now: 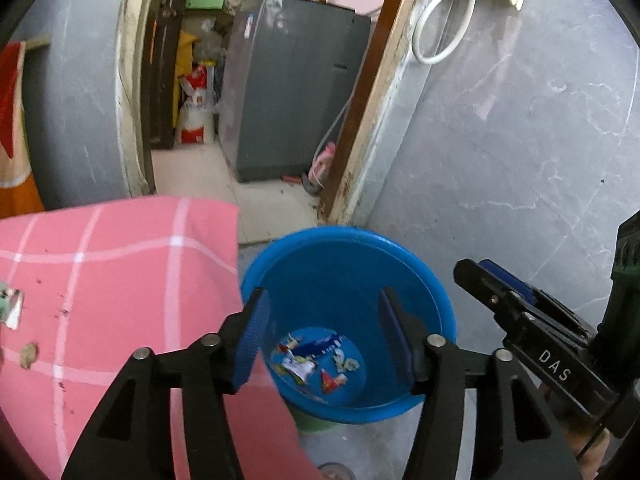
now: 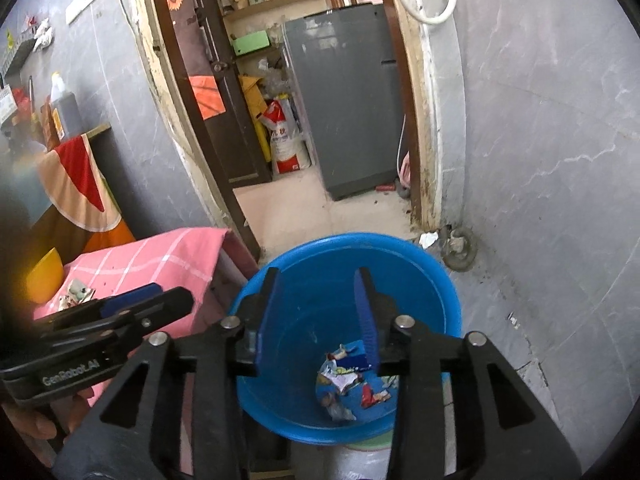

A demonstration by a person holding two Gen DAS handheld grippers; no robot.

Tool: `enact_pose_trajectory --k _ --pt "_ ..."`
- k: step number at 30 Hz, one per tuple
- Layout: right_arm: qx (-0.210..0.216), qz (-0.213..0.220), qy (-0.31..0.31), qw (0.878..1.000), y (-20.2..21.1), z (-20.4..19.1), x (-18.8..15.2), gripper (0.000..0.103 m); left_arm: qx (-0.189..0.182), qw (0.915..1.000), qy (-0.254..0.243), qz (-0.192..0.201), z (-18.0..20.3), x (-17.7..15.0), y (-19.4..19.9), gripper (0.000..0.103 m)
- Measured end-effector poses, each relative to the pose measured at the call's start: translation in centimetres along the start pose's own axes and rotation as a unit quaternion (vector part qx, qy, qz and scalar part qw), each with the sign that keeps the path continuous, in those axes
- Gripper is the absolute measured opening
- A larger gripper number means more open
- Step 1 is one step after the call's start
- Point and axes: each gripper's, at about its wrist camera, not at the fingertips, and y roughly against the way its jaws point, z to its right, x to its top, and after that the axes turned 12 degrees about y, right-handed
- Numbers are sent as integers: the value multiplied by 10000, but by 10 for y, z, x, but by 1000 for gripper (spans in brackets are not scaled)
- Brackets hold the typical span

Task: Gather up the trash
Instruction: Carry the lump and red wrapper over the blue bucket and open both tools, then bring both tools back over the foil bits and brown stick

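Observation:
A blue bucket (image 1: pixel 348 233) (image 2: pixel 352 238) stands on the floor beside a table under a pink checked cloth (image 1: pixel 120 280) (image 2: pixel 160 256). Several torn wrappers (image 1: pixel 316 360) (image 2: pixel 352 384) lie on the bucket's bottom. My left gripper (image 1: pixel 323 300) hangs open over the bucket with nothing between its blue pads. My right gripper (image 2: pixel 318 276) is also open and empty above the bucket. Each gripper shows at the edge of the other's view, the right (image 1: pixel 492 280) and the left (image 2: pixel 160 300). A crumpled wrapper (image 1: pixel 10 308) (image 2: pixel 78 294) lies on the cloth, away from both grippers.
A yellow bowl (image 2: pixel 44 276) sits on the table's far left. Behind the bucket an open doorway leads to a grey washing machine (image 1: pixel 296 92) (image 2: pixel 344 100). A grey marble wall (image 1: pixel 520 140) runs along the right. A white scrap (image 2: pixel 430 239) lies on the floor by the door frame.

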Motion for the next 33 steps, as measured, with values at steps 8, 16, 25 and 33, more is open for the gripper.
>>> enact_pose_trajectory --k 8,16,25,33 --pt "-270 477 157 9984 16 -9 8 89 184 9977 19 648 -13 2 32 77" --pt "-395 1113 184 9928 38 -20 12 100 445 9896 130 1359 -30 4 66 99" --pt "-386 1761 223 9834 60 -39 17 103 859 9750 62 2050 -48 2 103 100" --pt "-446 2079 435 9762 71 -66 20 103 970 9653 -49 2423 -57 -1 128 100"
